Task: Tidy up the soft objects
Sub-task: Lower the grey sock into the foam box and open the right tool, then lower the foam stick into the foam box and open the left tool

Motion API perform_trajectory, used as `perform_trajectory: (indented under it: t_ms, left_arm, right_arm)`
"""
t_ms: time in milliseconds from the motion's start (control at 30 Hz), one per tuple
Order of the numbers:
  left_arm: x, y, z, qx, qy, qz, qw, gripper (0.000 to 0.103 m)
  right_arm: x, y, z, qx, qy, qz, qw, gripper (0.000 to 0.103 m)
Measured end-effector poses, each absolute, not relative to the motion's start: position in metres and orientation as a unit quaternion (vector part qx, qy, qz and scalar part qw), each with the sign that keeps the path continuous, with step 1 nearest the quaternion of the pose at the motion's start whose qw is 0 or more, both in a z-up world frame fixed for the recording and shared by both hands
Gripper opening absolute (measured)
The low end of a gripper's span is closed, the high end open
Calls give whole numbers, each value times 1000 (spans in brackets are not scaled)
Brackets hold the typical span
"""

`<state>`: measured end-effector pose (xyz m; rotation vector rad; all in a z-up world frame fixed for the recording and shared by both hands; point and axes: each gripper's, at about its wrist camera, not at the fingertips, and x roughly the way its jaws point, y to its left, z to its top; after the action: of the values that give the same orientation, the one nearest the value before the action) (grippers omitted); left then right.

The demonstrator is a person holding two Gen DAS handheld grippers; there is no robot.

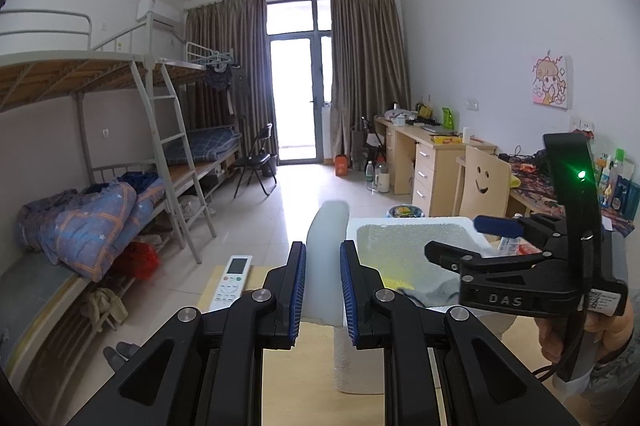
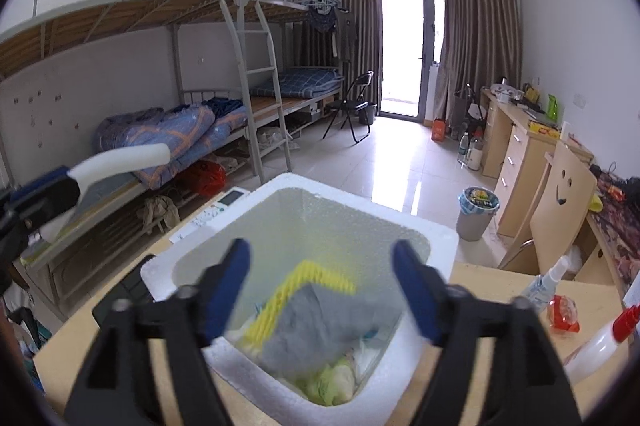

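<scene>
Only the right wrist view shows the gray cloth (image 2: 320, 322) under the gaping right gripper (image 2: 320, 290); left gripper (image 1: 322, 290) clamps a white pad (image 1: 325, 258).

A crumpled grey cloth (image 2: 328, 318) lies over a yellow ribbed sponge (image 2: 280, 302) inside the white foam box (image 2: 400, 222) on the table.
</scene>
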<state>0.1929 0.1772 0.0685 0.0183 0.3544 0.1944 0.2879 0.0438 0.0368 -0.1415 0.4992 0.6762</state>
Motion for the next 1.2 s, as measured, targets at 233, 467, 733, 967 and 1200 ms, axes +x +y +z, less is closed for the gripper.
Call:
perform_trajectory:
  t_ms: [233, 467, 733, 967, 1200]
  left_arm:
    - [198, 171, 70, 10, 176, 81, 981, 19]
    - [209, 161, 69, 10, 179, 56, 982, 19]
    - [218, 144, 72, 16, 182, 31, 983, 19]
    - [225, 131, 72, 22, 186, 9, 982, 19]
    - [233, 120, 72, 31, 192, -5, 981, 19]
  right_arm:
    - [284, 34, 42, -71, 240, 320, 914, 83]
    - [271, 14, 51, -72, 223, 302, 924, 83]
    - [260, -9, 60, -60, 210, 287, 933, 91]
    - [253, -25, 62, -45, 202, 276, 939, 102]
    - [243, -40, 62, -49, 197, 254, 946, 102]
